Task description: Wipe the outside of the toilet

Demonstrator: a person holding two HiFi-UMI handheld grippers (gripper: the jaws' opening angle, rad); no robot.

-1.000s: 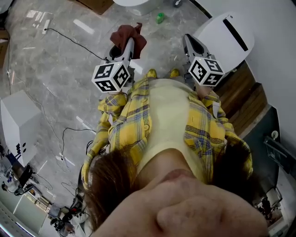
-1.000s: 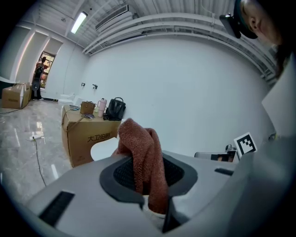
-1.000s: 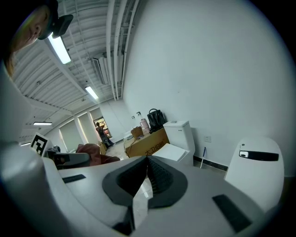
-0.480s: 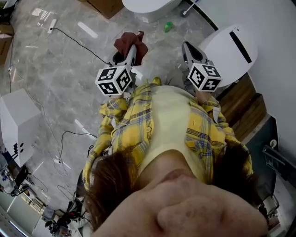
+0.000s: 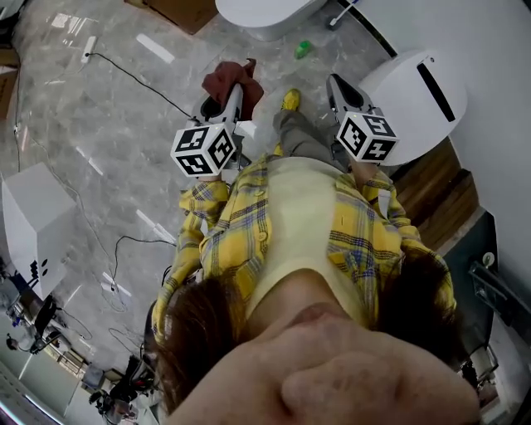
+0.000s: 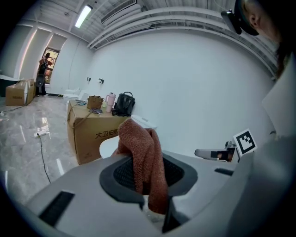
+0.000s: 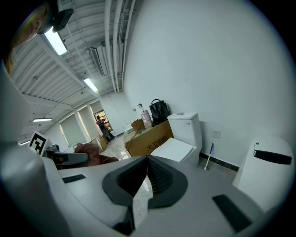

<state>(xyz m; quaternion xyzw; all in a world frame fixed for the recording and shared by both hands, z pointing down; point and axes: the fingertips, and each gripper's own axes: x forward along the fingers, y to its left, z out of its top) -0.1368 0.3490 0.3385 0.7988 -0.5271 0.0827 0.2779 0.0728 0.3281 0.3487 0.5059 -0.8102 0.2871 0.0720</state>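
Observation:
The white toilet [image 5: 264, 12] stands at the top of the head view, ahead of both grippers and apart from them. In the right gripper view the toilet [image 7: 183, 138] shows with its lid down against the wall. My left gripper [image 5: 235, 86] is shut on a rust-red cloth [image 5: 226, 75], which bunches up past the jaws. The same cloth [image 6: 144, 159] hangs over my left gripper [image 6: 149, 178] in its own view. My right gripper [image 5: 334, 85] is shut with nothing in it; its pads meet in the right gripper view [image 7: 147, 172].
A rounded white bin [image 5: 419, 87] stands at the right by the wall. A cardboard box [image 7: 149, 138] with bags on top sits beside the toilet, and a brush [image 7: 209, 157] leans on the wall. A green object [image 5: 304, 48], a black cable [image 5: 133, 75] and a white box [image 5: 29, 220] are on the marble floor.
The person has stepped toward the toilet: a leg and yellow shoe now show between the grippers, and more of the toilet is in view. Both grippers keep their states.

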